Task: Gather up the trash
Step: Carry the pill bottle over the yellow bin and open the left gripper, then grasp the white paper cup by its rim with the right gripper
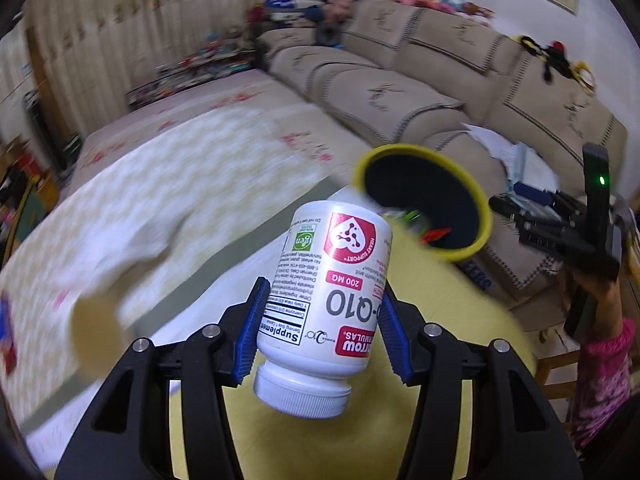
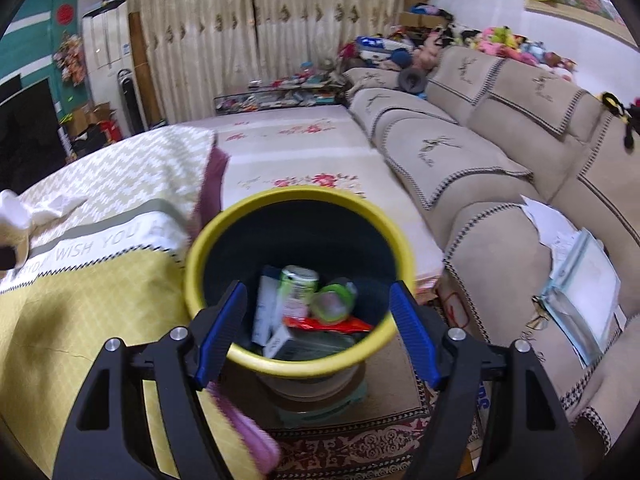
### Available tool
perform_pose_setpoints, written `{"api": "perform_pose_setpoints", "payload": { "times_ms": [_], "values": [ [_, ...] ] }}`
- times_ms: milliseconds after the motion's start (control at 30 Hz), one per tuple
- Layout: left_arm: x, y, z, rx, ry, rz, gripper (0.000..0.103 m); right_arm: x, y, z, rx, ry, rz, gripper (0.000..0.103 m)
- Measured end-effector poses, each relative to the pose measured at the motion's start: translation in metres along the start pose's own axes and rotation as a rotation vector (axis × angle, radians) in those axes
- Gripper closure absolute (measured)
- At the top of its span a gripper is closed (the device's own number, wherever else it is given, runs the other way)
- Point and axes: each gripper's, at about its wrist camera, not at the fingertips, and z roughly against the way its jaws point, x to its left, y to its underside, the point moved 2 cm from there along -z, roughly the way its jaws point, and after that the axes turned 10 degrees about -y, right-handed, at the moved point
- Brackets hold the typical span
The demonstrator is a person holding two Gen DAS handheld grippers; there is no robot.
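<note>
Clearly, in the left wrist view a white supplement bottle is clamped upside down between the blue pads of the left gripper, cap nearest the camera, red-and-white label readable. It is held above the yellow tablecloth, short of the yellow-rimmed bin; a carry to the bin is judged under way, so the next move calls for centring over the mouth. In the right wrist view, the right gripper is seen with fingers apart, empty, framing the bin, already holding a can and wrappers.
</note>
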Motion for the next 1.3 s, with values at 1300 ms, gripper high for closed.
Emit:
{"api": "perform_pose_setpoints", "payload": {
  "times_ms": [1300],
  "values": [
    [-0.027,-0.013,0.013,-0.134,-0.057,0.108,0.011,-0.024,0.009,-0.005,0.039,-0.028,-0.045,0.029]
  ]
}}
